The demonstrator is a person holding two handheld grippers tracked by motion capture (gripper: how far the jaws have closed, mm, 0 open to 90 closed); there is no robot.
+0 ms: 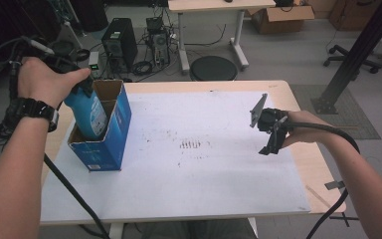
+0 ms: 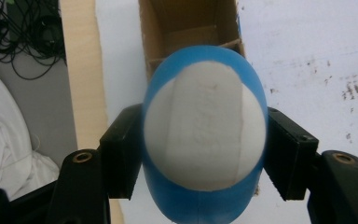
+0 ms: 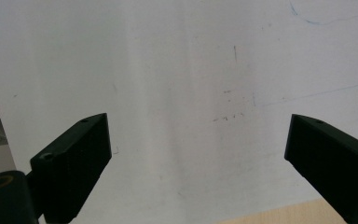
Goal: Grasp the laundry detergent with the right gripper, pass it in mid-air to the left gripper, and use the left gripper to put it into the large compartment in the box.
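A blue bottle (image 1: 88, 112) with a white label stands partly inside an open blue cardboard box (image 1: 110, 134) at the table's left. My left gripper (image 1: 77, 82) is shut on the bottle's top end. In the left gripper view the bottle's blue and white cap (image 2: 205, 135) sits clamped between both black jaws, with the box's brown inside (image 2: 189, 28) beyond it. My right gripper (image 1: 271, 142) hovers over the right side of the white sheet (image 1: 199, 149), open with nothing between its jaws; the right gripper view looks down on the bare white sheet (image 3: 186, 93).
The wooden table (image 1: 308, 164) shows along the sheet's right and left edges. On the floor behind stand a computer tower (image 1: 119, 42), cables, a round black stool (image 1: 213, 68) and a second table's legs. A black post (image 1: 358, 50) rises at the right.
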